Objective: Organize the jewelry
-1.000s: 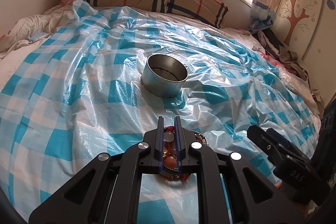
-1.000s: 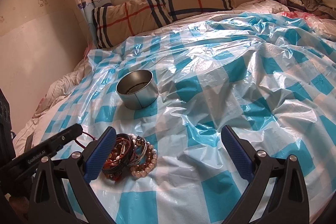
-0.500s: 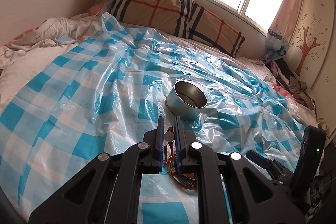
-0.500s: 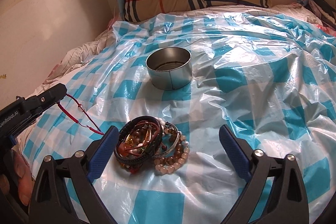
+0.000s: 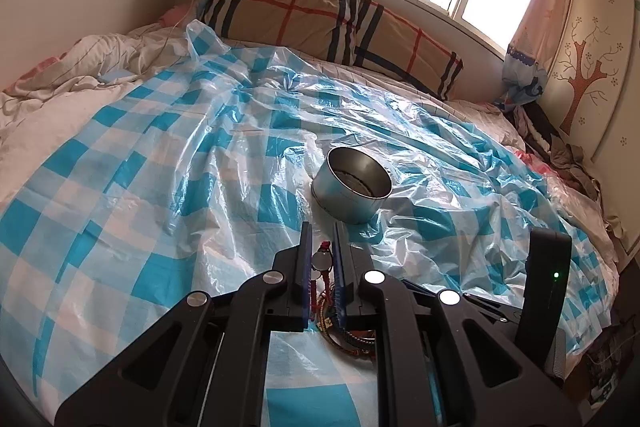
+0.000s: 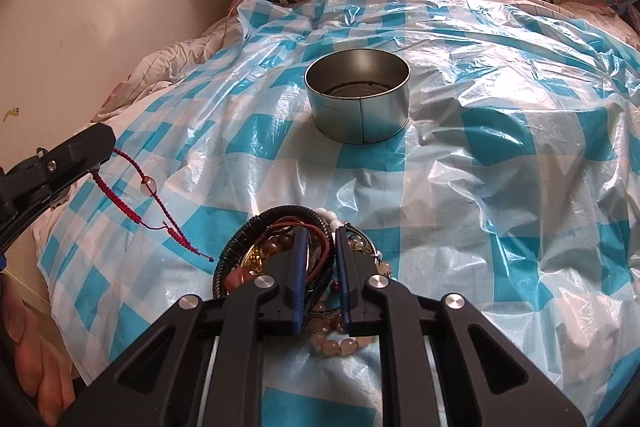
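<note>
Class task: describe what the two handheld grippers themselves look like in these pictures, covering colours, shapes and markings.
Both the left gripper and right gripper have matte black angular frames with triangular cut-outs, round silver bolt heads at the joints, and two flat fingers faced with blue pads. In the left wrist view, the right gripper's black housing shows a small green light.

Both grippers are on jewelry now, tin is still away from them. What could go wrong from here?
1. The right gripper, whose jaws have just been closing, sits in the tangled pile of bracelets; lifting may drag several out together.
2. The red braided cord bracelet hangs long from the left gripper; its tail could snag the pile or miss the round metal tin.
3. The crinkled blue-checked plastic sheet looks slippery, so the tin may slide if nudged.
</note>
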The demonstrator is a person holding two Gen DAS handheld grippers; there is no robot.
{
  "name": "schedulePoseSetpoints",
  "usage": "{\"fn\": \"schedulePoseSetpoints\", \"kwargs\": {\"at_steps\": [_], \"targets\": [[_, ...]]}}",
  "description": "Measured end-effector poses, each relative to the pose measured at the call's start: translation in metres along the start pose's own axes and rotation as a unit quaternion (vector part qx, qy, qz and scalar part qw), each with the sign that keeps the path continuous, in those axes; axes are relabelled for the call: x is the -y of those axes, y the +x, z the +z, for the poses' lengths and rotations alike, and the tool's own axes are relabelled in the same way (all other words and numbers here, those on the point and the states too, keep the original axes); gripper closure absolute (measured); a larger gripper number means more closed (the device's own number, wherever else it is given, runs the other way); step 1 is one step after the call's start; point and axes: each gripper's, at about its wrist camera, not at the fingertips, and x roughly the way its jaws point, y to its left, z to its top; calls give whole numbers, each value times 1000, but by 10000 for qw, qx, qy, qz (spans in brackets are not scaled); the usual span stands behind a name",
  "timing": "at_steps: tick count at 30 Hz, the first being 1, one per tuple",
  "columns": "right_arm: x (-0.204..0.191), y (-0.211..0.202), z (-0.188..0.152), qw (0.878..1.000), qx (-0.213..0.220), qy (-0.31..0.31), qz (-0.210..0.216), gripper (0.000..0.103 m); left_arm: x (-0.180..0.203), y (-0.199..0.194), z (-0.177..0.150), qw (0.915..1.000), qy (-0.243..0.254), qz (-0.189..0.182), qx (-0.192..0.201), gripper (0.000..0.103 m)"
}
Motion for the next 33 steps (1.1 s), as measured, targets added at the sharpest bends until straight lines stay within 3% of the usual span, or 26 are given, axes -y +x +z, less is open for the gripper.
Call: {"fn": "schedulePoseSetpoints", "kwargs": {"at_steps": [4,14,18,19,20,21,22,25,28,29,33], "targets": [[5,-13,-1,9996,217,182,68,99,0,0,0,10000,13,0,-8,94],[16,-34,-1,9958,589,542,444,101,2,3,-1,10000,70,10,-57,94],[15,-25,-2,9967,351,582,452,100,1,4,-1,10000,41,34,-59,94],[14,-22,-2,9973,270,555,403,86,1,4,-1,10000,44,33,-56,94],[13,-20,-4,9979,229,513,320,61,1,4,-1,10000,42,30,-57,94],[10,-19,-4,9985,209,450,221,57,0,4,-1,10000,43,20,-62,94],[8,-17,-4,9989,177,388,193,57,1,4,-1,10000,48,19,-62,94],[5,-7,-6,9997,8,240,98,91,1,4,-2,10000,49,28,-63,94],[3,-11,-6,9997,117,171,146,95,1,3,-2,10000,47,43,-64,94],[5,-16,-6,9991,199,248,290,101,1,4,-2,10000,42,48,-64,94],[19,-38,-5,9914,670,652,916,101,0,5,-2,10000,35,56,-70,94]]}}
